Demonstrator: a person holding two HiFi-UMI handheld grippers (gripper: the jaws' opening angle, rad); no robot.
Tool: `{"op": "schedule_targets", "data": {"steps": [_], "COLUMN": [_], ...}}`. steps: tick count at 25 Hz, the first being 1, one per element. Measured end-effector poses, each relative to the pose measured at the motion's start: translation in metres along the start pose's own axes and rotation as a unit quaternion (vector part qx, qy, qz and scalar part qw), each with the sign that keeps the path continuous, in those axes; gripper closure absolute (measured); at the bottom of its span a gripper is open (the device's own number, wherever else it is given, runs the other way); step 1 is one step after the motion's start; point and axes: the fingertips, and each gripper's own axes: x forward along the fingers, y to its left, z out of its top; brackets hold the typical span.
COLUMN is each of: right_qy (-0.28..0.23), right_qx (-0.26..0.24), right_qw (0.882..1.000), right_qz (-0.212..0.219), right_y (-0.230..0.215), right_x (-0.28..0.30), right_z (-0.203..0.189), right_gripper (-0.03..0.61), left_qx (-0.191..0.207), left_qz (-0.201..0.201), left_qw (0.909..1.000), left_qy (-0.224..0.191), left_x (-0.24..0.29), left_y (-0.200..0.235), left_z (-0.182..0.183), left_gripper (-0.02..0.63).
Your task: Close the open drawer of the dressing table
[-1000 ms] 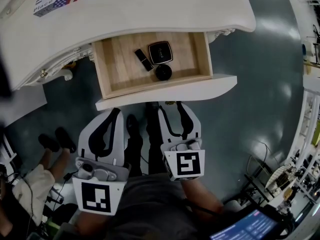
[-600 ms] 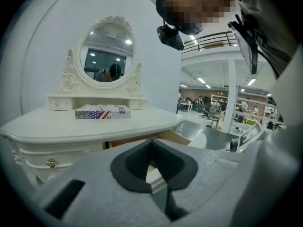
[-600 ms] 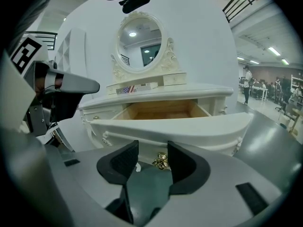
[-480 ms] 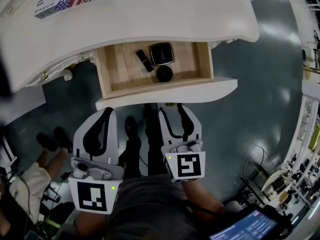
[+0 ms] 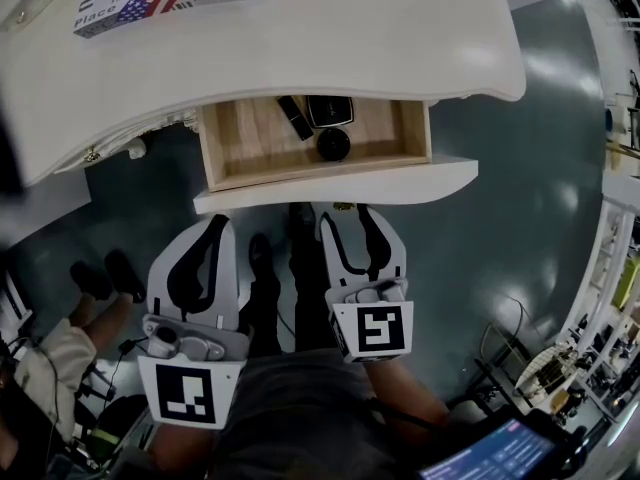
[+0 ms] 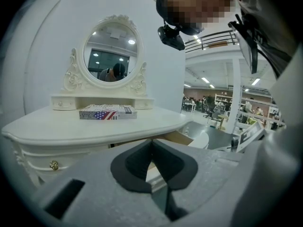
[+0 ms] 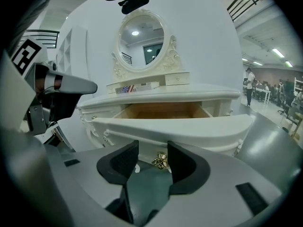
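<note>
Your right claw [image 7: 152, 149] is wide, right in front of the open drawer [image 7: 170, 124], with the gold knob [image 7: 160, 161] between its jaws. Your left claw [image 6: 152, 142] is pinched shut, empty.

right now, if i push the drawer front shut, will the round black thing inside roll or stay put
The round black container seems to sit flat on the drawer floor, so it will probably slide rather than roll. The slim black tube lying near it may roll more easily.
</note>
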Motion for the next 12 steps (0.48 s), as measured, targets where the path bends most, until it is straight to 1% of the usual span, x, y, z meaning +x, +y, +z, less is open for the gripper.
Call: {"op": "schedule_targets", "data": {"steps": [5,8,12], "right_qy": [-0.006,0.002,-0.006], "right_qx": [-0.002,-0.006,-0.011], "right_qw": [1.0,1.0,1.0], "right_qz": [0.001,0.001,0.011], "right_y": [-0.0015,-0.0028,-0.0012], "right_x": [0.0026,0.0043,0.0071], "right_z": [0.0015,0.0022,0.0052], "right_gripper": [0.402,0.402,0.402], "left_qx": [-0.001,-0.002,-0.002], "left_qz": [-0.001,-0.002,0.001], "left_qw": [1.0,1.0,1.0], "left_qy": [-0.002,-0.001,-0.002], "left_x": [0.0003,-0.0001,0.0004], "left_y": [-0.0015,-0.002,-0.0001], "left_z": [0.0009,0.0006,0.0016], "left_gripper": [0.598,0.598,0.598]}}
